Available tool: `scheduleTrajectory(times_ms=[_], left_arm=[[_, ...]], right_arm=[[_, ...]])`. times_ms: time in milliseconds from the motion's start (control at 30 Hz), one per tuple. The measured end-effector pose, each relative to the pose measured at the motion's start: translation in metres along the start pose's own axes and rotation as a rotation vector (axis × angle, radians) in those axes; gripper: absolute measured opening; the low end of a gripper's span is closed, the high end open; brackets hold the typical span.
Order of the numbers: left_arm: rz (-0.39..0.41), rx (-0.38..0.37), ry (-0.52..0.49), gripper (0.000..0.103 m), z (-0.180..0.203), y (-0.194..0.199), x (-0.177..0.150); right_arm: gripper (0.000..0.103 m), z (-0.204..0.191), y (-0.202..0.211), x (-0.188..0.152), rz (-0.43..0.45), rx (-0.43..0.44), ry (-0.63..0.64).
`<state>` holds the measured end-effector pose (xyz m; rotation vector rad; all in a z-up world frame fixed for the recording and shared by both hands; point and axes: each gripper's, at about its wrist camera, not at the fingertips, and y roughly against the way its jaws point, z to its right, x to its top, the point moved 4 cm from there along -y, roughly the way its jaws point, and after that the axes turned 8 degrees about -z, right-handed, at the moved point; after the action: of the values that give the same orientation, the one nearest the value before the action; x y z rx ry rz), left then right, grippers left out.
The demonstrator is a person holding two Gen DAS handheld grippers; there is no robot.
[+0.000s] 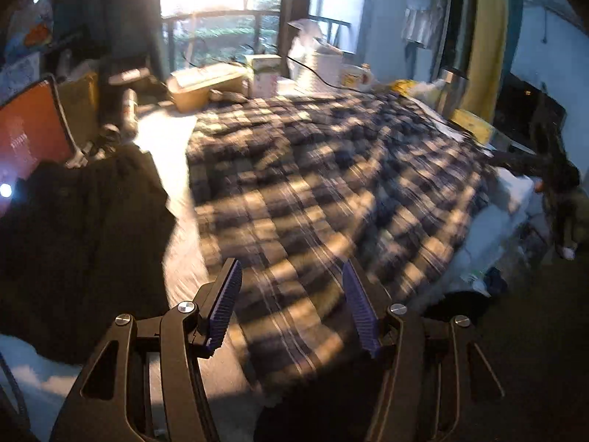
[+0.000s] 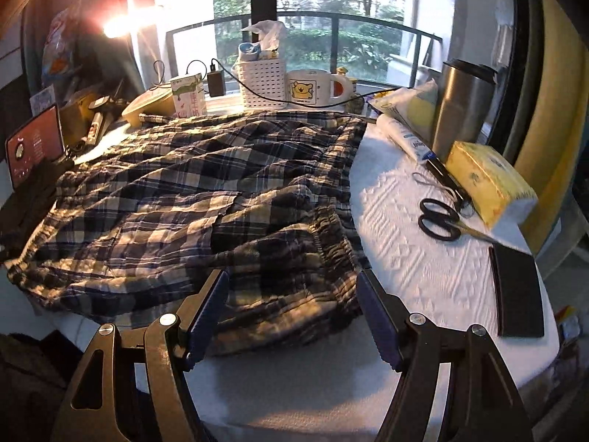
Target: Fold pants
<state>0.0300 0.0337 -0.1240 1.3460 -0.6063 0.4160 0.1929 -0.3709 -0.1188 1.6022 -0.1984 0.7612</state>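
Plaid pants (image 2: 191, 199) in blue, white and tan lie spread and rumpled over the white table (image 2: 423, 258). Their elastic waistband (image 2: 331, 232) bunches toward the right. In the left wrist view the pants (image 1: 324, 184) are motion-blurred and fill the middle. My left gripper (image 1: 292, 305) is open and empty, just above the near edge of the pants. My right gripper (image 2: 292, 313) is open and empty, its blue pads either side of the near hem by the waistband.
Black scissors (image 2: 440, 219), a yellow tissue box (image 2: 486, 188), a steel tumbler (image 2: 462, 103) and a black pad (image 2: 517, 293) lie right of the pants. A white basket (image 2: 263, 83), mug (image 2: 313, 88) and carton (image 2: 189, 97) stand behind. Dark cloth (image 1: 81, 250) and a red screen (image 1: 29, 136) sit at left.
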Motion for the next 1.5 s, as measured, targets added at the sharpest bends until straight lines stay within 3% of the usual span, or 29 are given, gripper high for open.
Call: scheduleTrajectory(times_ms=[233,400,533,600,667,800,1000,1233,1400,1500], left_arm=[[-0.063,-0.031,-0.129,0.057,0.016,-0.005,-0.021],[-0.095,0.011,-0.202,0.057,0.019,-0.015,-0.032],[-0.070,0.054,-0.263,0.057,0.022,-0.019,-0.037],[-0.065,0.043,-0.259,0.056,0.020,-0.018,-0.037],[-0.063,0.023,-0.259,0.048,0.019,-0.016,-0.037],[-0.058,-0.011,-0.190,0.006,0.011,-0.012,-0.031],[-0.024,-0.039,-0.113,0.002,0.003,-0.007,-0.023],[0.025,-0.077,0.009,0.002,-0.013,0.000,-0.005],[0.028,-0.047,0.011,0.002,-0.013,-0.005,0.006],[0.026,-0.033,0.018,0.002,-0.015,-0.005,0.012]], right_arm=[[0.074,-0.008,0.006,-0.001,0.004,0.001,0.005],[0.074,-0.004,0.004,0.000,-0.003,-0.006,0.000],[0.074,0.006,-0.001,-0.003,-0.015,-0.036,-0.005],[0.074,0.013,-0.003,-0.006,-0.021,-0.060,-0.011],[0.074,0.021,-0.006,-0.010,-0.028,-0.088,-0.020],[0.074,0.036,-0.011,-0.015,-0.043,-0.105,-0.037],[0.080,0.045,-0.019,-0.019,-0.059,-0.159,0.029],[0.080,0.045,-0.006,-0.023,-0.043,-0.200,0.110],[0.080,0.035,-0.017,-0.034,-0.076,-0.266,0.210],[0.080,0.022,-0.020,-0.029,-0.037,-0.272,0.272]])
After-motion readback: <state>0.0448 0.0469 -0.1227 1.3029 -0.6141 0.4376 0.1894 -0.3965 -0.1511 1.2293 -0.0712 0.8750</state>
